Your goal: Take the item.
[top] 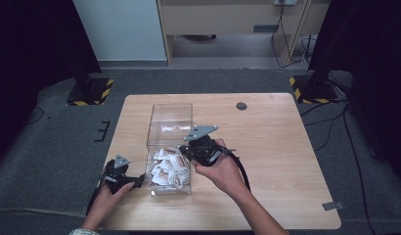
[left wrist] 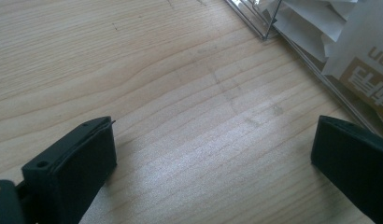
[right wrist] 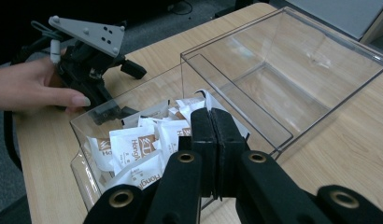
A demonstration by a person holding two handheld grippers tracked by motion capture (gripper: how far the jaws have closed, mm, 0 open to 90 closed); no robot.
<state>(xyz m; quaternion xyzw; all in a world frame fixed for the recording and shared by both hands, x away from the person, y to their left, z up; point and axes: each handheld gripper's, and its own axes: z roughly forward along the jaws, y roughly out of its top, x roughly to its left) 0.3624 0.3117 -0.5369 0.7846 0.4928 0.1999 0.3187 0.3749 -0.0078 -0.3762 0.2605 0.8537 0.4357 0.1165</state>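
Clear plastic box [top: 169, 128] at frame centre holds white packets [top: 168, 169] (near end). Right gripper [right wrist: 211, 122] hangs above them, jaws pressed together; whether they pinch a packet, I cannot tell. Left gripper [left wrist: 213, 154], lower left, jaws spread on the table [top: 277, 147].

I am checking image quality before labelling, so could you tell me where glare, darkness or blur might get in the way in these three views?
High view: dim overall, black curtains swallow both upper corners; the clear box shows faint wall reflections. Left gripper view: a pale sheen lies on the table between the open jaws, and both jaws look soft. Right gripper view: evenly lit; the sachets read sharply, while the nearest gripper parts blur slightly.
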